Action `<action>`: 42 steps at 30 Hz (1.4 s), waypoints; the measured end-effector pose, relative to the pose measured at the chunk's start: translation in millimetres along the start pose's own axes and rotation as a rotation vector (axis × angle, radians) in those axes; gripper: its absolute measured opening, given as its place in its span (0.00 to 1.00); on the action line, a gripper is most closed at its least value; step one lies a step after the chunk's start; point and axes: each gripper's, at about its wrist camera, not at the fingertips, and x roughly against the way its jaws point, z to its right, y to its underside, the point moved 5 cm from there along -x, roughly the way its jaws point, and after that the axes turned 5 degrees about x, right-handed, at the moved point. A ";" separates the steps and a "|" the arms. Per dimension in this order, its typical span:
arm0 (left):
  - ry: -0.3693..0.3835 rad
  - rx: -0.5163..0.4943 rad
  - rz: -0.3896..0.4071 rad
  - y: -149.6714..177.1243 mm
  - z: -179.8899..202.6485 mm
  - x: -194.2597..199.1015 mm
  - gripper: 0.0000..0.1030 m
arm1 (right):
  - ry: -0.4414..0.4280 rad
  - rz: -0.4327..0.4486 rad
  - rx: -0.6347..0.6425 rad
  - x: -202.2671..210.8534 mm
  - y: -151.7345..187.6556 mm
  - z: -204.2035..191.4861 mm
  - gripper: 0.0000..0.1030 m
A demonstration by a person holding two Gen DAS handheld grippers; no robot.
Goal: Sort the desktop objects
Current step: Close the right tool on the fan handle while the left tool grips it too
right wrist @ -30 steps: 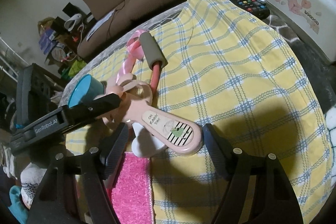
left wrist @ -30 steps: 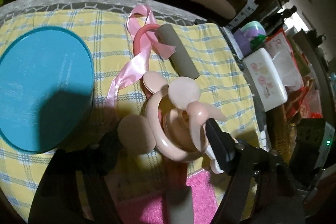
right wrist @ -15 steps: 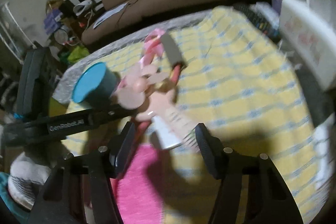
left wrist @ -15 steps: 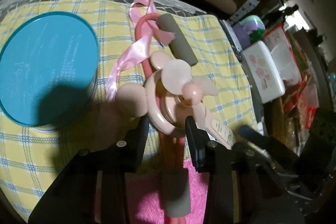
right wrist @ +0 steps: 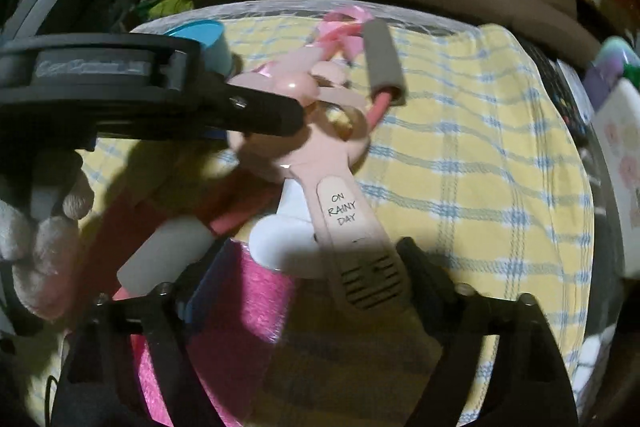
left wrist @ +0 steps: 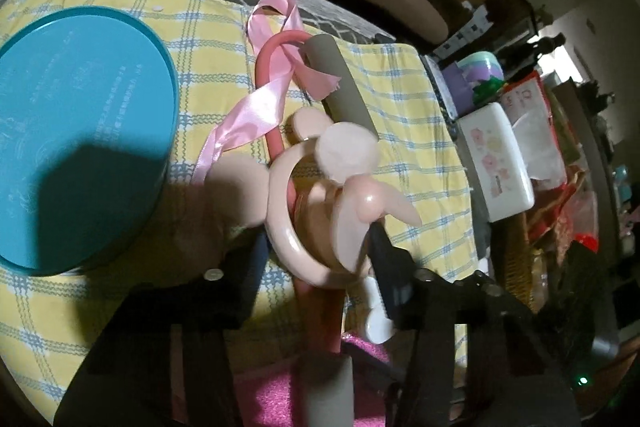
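Observation:
A pink hand fan [left wrist: 320, 227] with mouse ears has its ring between the fingers of my left gripper [left wrist: 316, 255], whose pads touch both sides of the ring; the jaws are opening slightly. In the right wrist view the left gripper [right wrist: 272, 115] reaches the fan's head [right wrist: 296, 87] from the left. The fan's handle [right wrist: 348, 219], marked "ON RAINY DAY", lies between the fingers of my right gripper [right wrist: 312, 263]. Those jaws are opening and stand wider than the handle, with a gap on its left side.
A teal round tin [left wrist: 80, 139] sits left on the yellow plaid cloth [left wrist: 420, 147]. A pink ribbon [left wrist: 248, 115] and a skipping rope with grey foam handles [left wrist: 340, 83] lie behind the fan. A pink glittery item [right wrist: 256, 307] lies below it. A white tissue box [left wrist: 496, 163] stands right.
The left jaws narrowed around the fan's ring from a wide stance. The right gripper rolled and shifted, so the fan's handle now runs straight between its fingers.

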 end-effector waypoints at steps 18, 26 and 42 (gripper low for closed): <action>0.039 -0.050 -0.010 36.3 15.1 54.0 0.18 | -0.052 -0.001 0.093 41.5 14.1 -53.4 0.47; 0.014 -0.048 -0.027 68.2 8.1 90.6 0.14 | -0.113 0.019 0.104 67.3 17.8 -108.5 0.42; 0.078 -0.036 -0.132 94.9 -2.8 49.9 0.41 | -0.247 0.024 -0.202 36.7 43.7 -84.1 0.56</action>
